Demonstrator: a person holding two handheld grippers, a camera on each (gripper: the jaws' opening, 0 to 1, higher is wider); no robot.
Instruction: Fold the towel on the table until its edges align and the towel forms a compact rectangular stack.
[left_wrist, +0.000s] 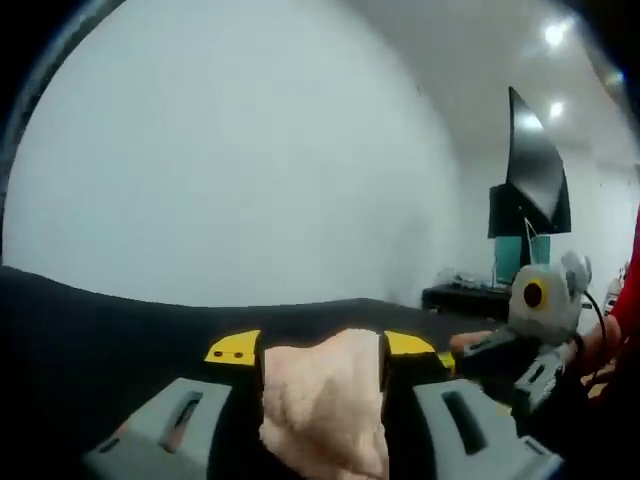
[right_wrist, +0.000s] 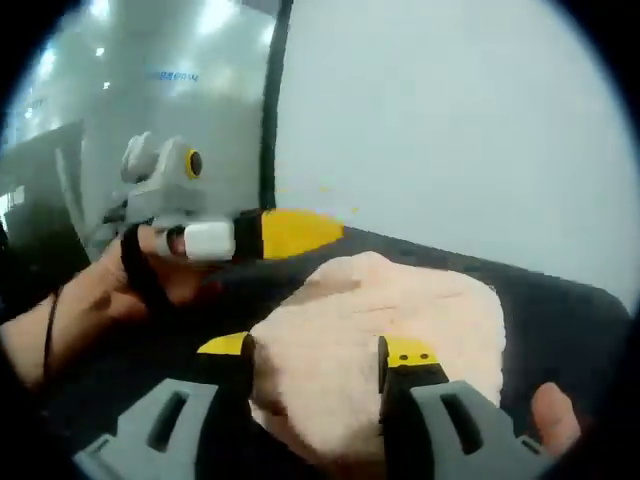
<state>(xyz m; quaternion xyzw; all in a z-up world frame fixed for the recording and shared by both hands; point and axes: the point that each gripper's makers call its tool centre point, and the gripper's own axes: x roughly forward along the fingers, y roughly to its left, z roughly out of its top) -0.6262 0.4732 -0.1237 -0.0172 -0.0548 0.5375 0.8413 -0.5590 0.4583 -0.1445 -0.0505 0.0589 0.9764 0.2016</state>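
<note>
Where jaws pinch it, peach towel (right_wrist: 400, 330) fluffy, bunched, on black table (right_wrist: 560, 320)

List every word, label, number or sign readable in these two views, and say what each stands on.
No text can be read.
Blue marking on the grey wall, right gripper view: too blurred to read.
Towel, left gripper, right gripper, black table: no lettering seen.

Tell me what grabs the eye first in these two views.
The pale peach towel stands out against the black table, a bunch of it pinched in the right claw. In the left gripper view the left claw clamps towel too. Behind it all hangs a broad white wall.
</note>
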